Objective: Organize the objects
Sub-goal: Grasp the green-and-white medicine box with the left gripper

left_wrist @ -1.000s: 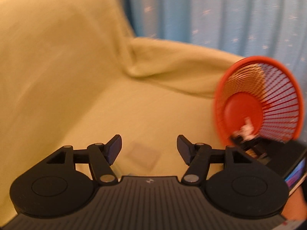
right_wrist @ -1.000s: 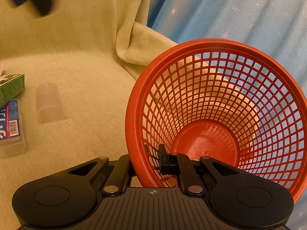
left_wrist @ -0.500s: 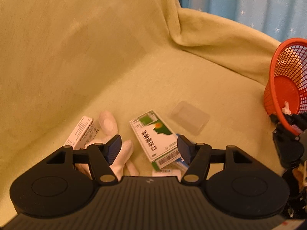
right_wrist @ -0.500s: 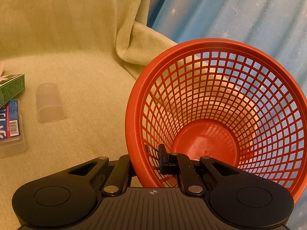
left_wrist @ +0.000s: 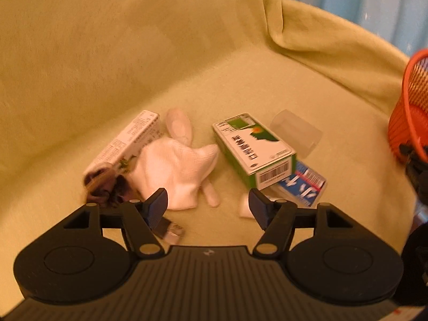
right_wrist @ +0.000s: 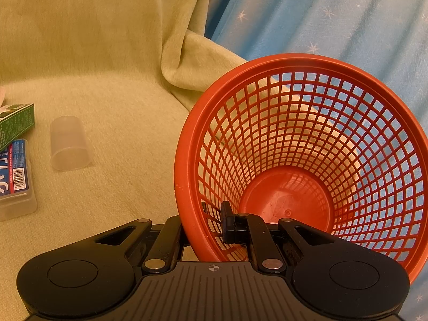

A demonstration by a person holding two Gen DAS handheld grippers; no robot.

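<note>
Orange mesh basket (right_wrist: 302, 160) is tipped toward the right claw (right_wrist: 203, 230), whose jaws are pinched on its near rim, 1 finger outside the wall and 1 inside; nothing lies in the basket. That hold is the same as 1 second ago.

On the yellow-green blanket (left_wrist: 133, 53) the clutter waits in front of the left claw (left_wrist: 207, 208), which is spread with nothing between its fingers and has just been opening a little. A white sock (left_wrist: 176, 165) lies straight ahead of the gap, just beyond the fingertips, its long axis running away from the claw and slightly left. A green-and-white box (left_wrist: 254, 147) lies ahead and to the right, angled, resting on a blue-labelled clear case (left_wrist: 302, 184); a clear cup (left_wrist: 297, 136) lies on its side behind them. A white printed box (left_wrist: 128, 141) and a dark cloth (left_wrist: 103, 184) sit to the left.

The left claw is the nearer one, so the sock looks the likely pick. A second ago its view showed bare blanket and the basket; now it has dipped onto the pile.
</note>
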